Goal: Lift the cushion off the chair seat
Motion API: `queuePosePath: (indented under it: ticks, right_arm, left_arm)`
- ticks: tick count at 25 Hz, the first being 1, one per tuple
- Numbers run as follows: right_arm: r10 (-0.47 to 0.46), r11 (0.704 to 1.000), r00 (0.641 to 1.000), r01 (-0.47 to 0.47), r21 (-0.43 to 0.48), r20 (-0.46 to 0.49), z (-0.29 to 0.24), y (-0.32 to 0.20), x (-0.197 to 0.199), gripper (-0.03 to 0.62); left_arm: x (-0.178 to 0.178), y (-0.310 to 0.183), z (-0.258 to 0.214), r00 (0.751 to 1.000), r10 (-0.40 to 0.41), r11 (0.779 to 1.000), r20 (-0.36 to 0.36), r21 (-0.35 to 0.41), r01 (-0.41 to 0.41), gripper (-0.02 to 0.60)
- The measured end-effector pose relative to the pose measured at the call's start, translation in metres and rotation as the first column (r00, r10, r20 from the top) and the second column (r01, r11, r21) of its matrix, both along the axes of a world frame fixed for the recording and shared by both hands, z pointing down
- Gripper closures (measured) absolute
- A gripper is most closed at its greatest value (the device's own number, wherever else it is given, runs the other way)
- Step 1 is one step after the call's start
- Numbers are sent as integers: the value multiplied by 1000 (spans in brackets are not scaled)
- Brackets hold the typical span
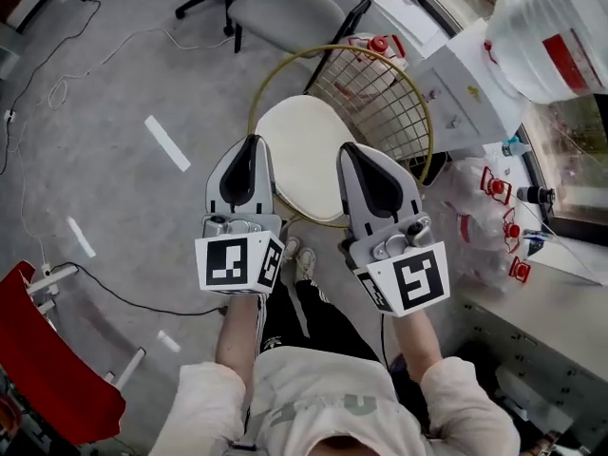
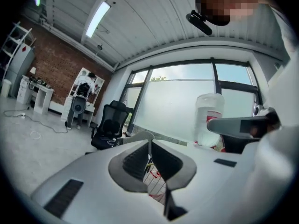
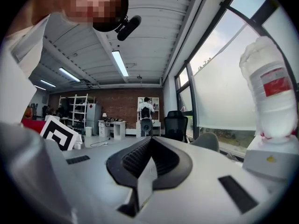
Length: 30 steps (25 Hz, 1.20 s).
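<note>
A round cream cushion [image 1: 306, 150] lies on the seat of a wire chair [image 1: 384, 104] with a gold rim, below me in the head view. My left gripper [image 1: 253, 141] is held above the cushion's left edge, jaws shut and empty. My right gripper [image 1: 349, 147] hovers over the cushion's right edge, also shut and empty. In the left gripper view the left gripper [image 2: 150, 142] points level, and a bit of the chair's wire mesh [image 2: 157, 181] shows under its shut jaws. The right gripper [image 3: 150, 139] in its own view faces the room, and the cushion is not seen there.
A grey office chair [image 1: 285, 12] stands beyond the wire chair. A red chair [image 1: 47, 369] is at the lower left, with cables [image 1: 123, 297] on the floor. At the right stand a white counter [image 1: 560, 302] with small bottles and a large water bottle [image 1: 551, 27].
</note>
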State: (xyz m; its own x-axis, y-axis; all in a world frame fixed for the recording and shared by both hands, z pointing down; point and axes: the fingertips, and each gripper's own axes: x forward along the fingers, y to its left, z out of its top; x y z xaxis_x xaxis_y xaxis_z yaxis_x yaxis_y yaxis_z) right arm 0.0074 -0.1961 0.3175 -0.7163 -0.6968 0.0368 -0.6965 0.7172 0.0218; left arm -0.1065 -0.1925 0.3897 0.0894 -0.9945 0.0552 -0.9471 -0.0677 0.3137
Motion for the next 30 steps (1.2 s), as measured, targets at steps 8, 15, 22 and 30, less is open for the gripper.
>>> queuePosePath:
  ticks: [8, 15, 22, 30]
  right_arm:
    - [-34, 991, 996, 22, -135, -85, 132, 23, -30, 577]
    - [-121, 962, 985, 88, -257, -119, 187, 42, -21, 577]
    - [-188, 942, 972, 137, -306, -141, 222, 71, -21, 577]
    - [-187, 937, 975, 141, -318, -120, 233, 81, -12, 577]
  left_arm:
    - [-33, 22, 183, 982, -3, 983, -186, -179, -31, 461]
    - [2, 39, 274, 921, -5, 954, -389, -279, -113, 357]
    - [25, 56, 372, 753, -97, 913, -651, -359, -193, 356]
    - [45, 51, 418, 563, -144, 894, -814, -350, -278, 356]
